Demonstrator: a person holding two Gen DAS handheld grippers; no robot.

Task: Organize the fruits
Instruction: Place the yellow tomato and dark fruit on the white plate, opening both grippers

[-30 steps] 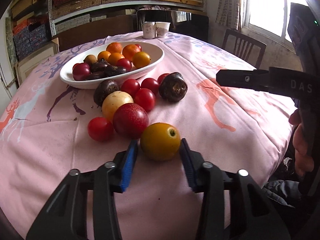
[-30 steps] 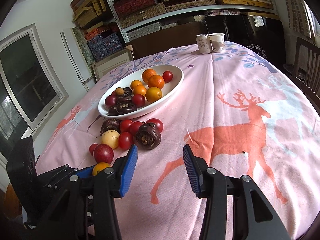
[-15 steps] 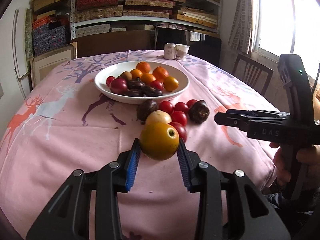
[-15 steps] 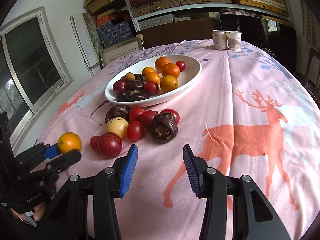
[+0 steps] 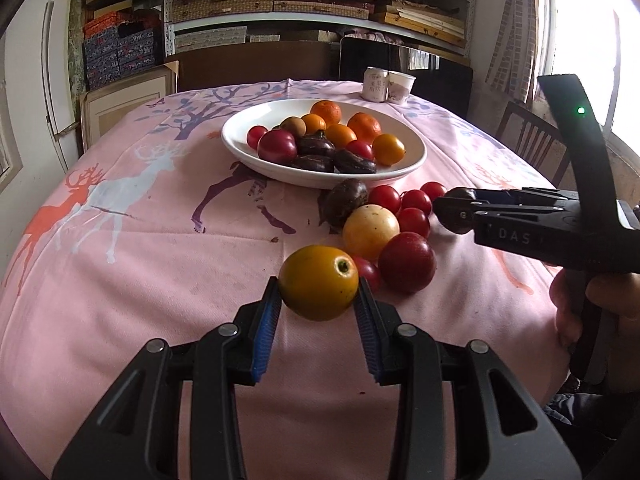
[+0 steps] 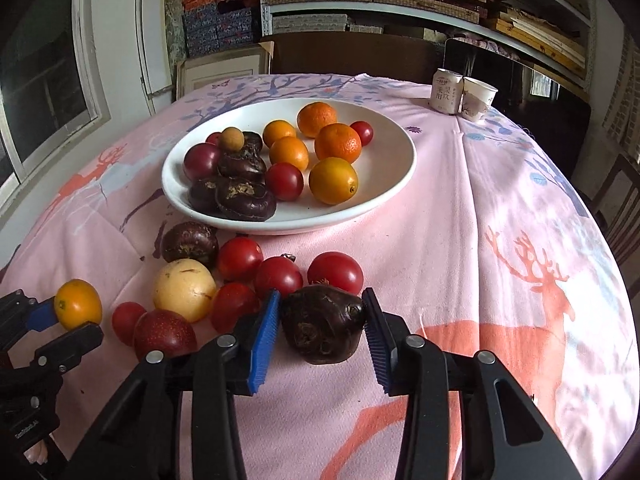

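Blue-padded jaws of the left gripper [image 5: 316,300] were clenched on a yellow-orange fruit [image 5: 319,282], lifted above the pink worktop [image 5: 140,248]; the right gripper [image 6: 320,326] bracketed a dark fruit [image 6: 322,322], contact uncertain. Both probably belonged next in the white bowl [image 6: 394,176] beyond the loose fruits, each handle held low and level.

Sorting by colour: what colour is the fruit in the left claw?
Yellow-orange fruit, clearest in the left wrist view.
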